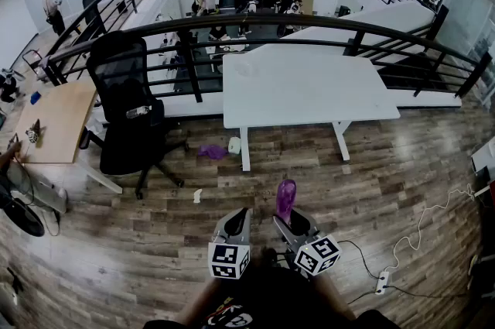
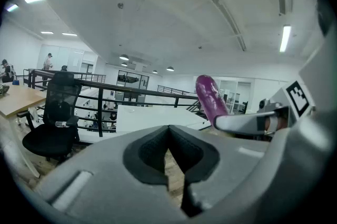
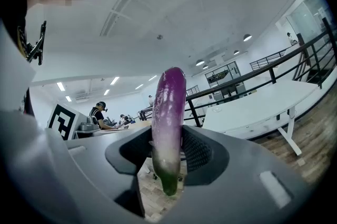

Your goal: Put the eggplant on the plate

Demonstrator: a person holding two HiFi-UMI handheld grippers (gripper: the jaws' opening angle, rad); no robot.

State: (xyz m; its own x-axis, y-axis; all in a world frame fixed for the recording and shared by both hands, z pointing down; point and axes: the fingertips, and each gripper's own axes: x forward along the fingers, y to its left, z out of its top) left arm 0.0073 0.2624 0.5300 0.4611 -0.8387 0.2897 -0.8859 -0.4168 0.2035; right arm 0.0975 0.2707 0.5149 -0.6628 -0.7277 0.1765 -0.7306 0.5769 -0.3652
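Observation:
My right gripper [image 1: 288, 221] is shut on a purple eggplant [image 1: 285, 200], which stands upright between the pads with its green stem end down. The right gripper view shows the eggplant [image 3: 168, 112] filling the gap of that gripper [image 3: 167, 153]. My left gripper [image 1: 238, 221] hangs just left of it, shut with nothing in it. In the left gripper view the jaws [image 2: 169, 157] meet, and the eggplant [image 2: 210, 99] shows at the right. A pale round plate [image 1: 246, 67] lies on the far left part of the white table [image 1: 325, 91], well ahead of both grippers.
A black office chair [image 1: 124, 114] stands left of the table beside a wooden desk [image 1: 54, 118]. A purple scrap [image 1: 211, 152] and a small white object [image 1: 234, 145] lie on the wood floor near the table leg. A black railing [image 1: 309, 24] runs behind. A power strip [image 1: 381, 282] lies at the right.

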